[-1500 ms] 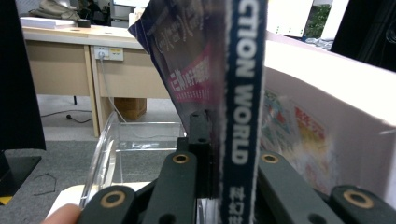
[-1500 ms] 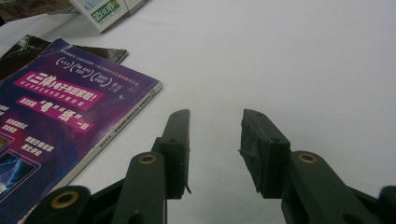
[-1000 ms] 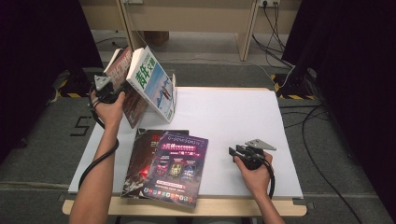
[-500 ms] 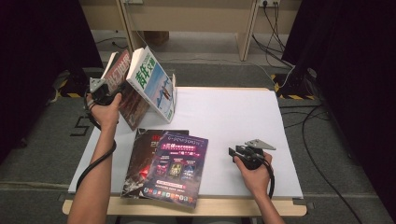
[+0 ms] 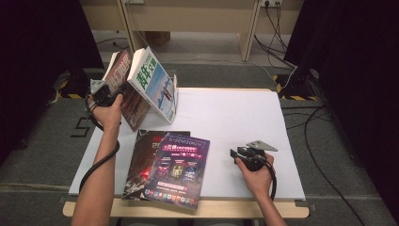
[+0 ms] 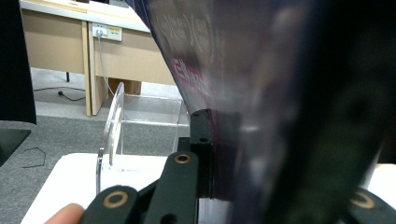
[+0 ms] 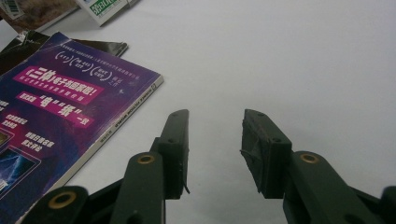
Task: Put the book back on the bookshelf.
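Left gripper [image 5: 109, 96]: raised at the table's far-left corner; its jaws have just been closing and now pinch the dark red-covered magazine [image 5: 123, 89], the cover pressed flat between the pads in the left gripper view.
Dark red-covered magazine: tilted, standing among the upright magazines at the far-left of the white table [image 5: 235, 122], beside the white-and-green magazine with a blue picture [image 5: 155, 84].
Clear acrylic stand [image 6: 112, 126]: on the tabletop behind the jaws, seen in the left gripper view.
Right gripper [image 5: 237, 154]: low over the near-right of the table, jaws parted with nothing between them.
Purple glossy magazine [image 5: 176, 169]: flat at the near edge, stacked on a dark-covered magazine [image 5: 143, 160], left of the right gripper.
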`<state>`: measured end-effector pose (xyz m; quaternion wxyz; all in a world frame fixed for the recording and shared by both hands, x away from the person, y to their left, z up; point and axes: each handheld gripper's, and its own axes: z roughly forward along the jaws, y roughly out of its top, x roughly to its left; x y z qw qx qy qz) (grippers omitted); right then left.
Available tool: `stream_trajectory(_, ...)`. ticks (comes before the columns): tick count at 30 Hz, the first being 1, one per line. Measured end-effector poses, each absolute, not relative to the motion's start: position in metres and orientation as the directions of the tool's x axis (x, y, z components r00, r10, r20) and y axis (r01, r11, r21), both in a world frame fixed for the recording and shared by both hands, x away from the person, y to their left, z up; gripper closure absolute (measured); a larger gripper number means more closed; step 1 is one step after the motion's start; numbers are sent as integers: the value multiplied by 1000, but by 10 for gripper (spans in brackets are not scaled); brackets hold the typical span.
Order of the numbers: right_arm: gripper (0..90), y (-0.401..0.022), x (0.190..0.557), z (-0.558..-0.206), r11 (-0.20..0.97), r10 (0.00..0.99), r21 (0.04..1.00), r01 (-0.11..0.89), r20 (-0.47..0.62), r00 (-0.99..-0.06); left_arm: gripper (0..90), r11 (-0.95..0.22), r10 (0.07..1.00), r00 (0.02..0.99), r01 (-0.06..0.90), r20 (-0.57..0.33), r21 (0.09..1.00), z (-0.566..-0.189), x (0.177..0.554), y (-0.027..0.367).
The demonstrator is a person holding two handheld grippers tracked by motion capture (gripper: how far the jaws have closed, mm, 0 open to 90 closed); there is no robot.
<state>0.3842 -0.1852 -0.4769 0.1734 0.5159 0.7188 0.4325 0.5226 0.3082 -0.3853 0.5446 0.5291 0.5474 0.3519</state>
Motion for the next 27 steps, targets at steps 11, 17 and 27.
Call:
stream_trajectory(11, 621, -188, 385, -477, 89, 891, 805, 587, 200, -409, 836, 182, 968, 149, 121, -199, 976, -372, 541, 298)
stream_trajectory(17, 621, -188, 385, -476, 88, 891, 810, 580, 197, -410, 836, 168, 973, 136, 117, -184, 979, -375, 550, 294)
stream_trajectory(27, 622, -188, 385, -476, 88, 890, 810, 580, 198, -411, 835, 161, 977, 126, 102, -173, 982, -375, 558, 290)
